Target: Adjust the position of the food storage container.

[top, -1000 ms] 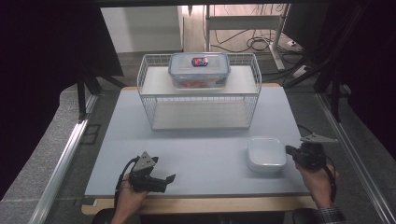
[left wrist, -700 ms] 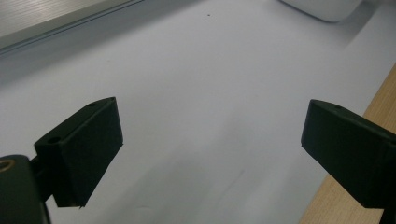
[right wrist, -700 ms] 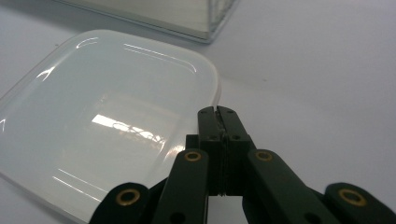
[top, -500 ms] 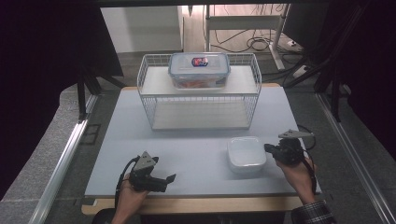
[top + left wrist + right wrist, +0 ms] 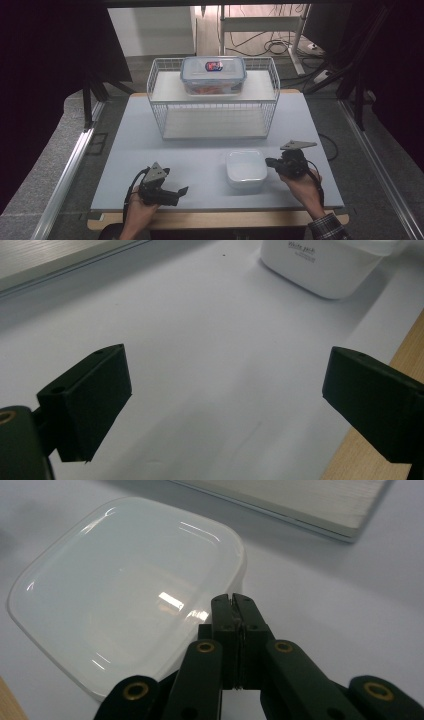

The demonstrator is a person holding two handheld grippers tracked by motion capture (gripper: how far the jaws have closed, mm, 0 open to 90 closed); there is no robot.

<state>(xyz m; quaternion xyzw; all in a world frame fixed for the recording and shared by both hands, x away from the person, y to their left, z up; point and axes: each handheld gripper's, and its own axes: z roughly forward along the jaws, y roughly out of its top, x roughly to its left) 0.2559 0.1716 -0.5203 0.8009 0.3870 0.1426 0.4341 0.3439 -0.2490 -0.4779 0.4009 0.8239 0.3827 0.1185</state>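
My right hand-held gripper (image 5: 270, 162), jaws pressed together on its rim, has dragged the white dish (image 5: 245, 168) leftward along the table's (image 5: 125, 150) near edge, toward my spread left hand-held gripper (image 5: 181, 192), so I judge a handover or repositioning is under way.

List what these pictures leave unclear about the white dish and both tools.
- Dish: right tool looks shut at its rim; the jaws hide whether they pinch it, right gripper view.
- Dish print: too small to read; top edge cuts the dish, left gripper view.
- Left tool: high view too small to show the gap.
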